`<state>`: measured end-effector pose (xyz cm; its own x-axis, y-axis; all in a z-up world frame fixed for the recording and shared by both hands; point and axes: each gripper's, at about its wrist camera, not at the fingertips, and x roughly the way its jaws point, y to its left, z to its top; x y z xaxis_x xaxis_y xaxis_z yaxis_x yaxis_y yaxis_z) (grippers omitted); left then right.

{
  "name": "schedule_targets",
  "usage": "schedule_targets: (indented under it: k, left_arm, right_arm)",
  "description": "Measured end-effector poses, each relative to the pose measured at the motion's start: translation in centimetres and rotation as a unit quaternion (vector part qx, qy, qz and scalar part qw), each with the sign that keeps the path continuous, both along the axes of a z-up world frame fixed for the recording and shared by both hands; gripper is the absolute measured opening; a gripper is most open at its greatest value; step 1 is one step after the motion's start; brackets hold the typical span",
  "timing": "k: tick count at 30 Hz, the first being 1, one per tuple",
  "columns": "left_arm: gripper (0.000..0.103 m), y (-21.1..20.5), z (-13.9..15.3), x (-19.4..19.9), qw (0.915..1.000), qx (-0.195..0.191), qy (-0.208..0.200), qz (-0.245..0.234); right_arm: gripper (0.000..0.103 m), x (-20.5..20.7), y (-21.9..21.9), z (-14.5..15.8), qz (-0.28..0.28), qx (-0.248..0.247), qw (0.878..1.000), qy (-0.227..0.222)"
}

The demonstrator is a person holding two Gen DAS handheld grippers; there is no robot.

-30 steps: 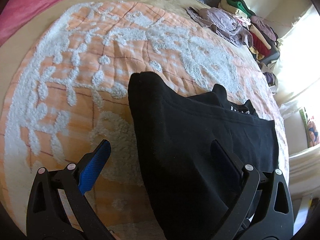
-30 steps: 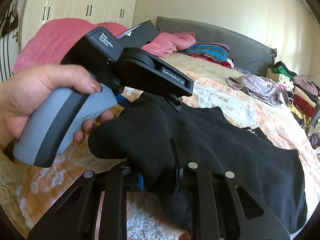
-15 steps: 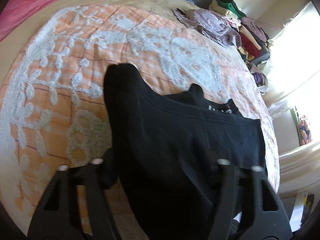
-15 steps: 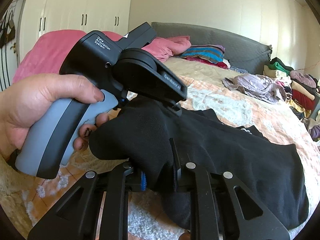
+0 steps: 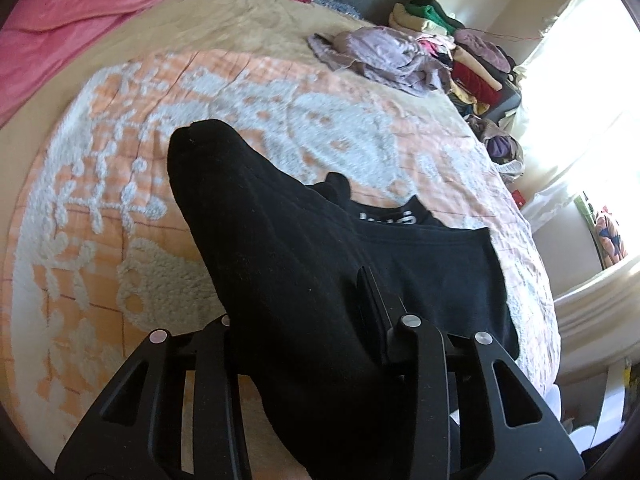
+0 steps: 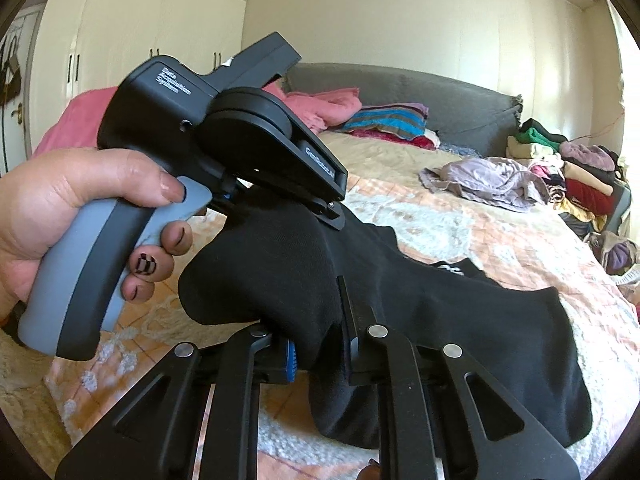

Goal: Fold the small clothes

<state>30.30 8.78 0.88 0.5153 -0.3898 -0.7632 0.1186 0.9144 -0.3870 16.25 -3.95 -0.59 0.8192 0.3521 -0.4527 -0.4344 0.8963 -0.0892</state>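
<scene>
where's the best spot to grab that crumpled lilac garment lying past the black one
Take the lilac garment at its raised, bunched middle, coming from above: the folds stand up there, while its flat edges lie flush on the bedspread. Both grippers currently hold the black garment.

You're working over a bed (image 6: 500, 240) with an orange-and-white tufted spread (image 5: 120, 208). Grey padded headboard (image 6: 460, 108) behind, pink blanket (image 5: 72, 12) bunched beside it. Cream wardrobe doors (image 6: 160, 32) on one wall. Bright window light (image 5: 580, 92) along the far side.
</scene>
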Motion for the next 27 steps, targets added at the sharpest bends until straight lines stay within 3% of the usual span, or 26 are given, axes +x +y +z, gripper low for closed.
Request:
schedule_targets:
  k: [12,27]
  left_arm:
    - [0.029,-4.8,3.7,-1.3,0.9989,0.027,-0.031,-0.023]
    - [0.028,-10.3,5.2,-1.5,0.9958,0.056,-0.05,-0.053]
  right_arm:
    - [0.012,-2.7,-4.1,2.4,-0.031,0.029,0.999,-0.021]
    - [0.012,-3.5,-8.3,3.3,-0.065,0.068,0.995,-0.022]
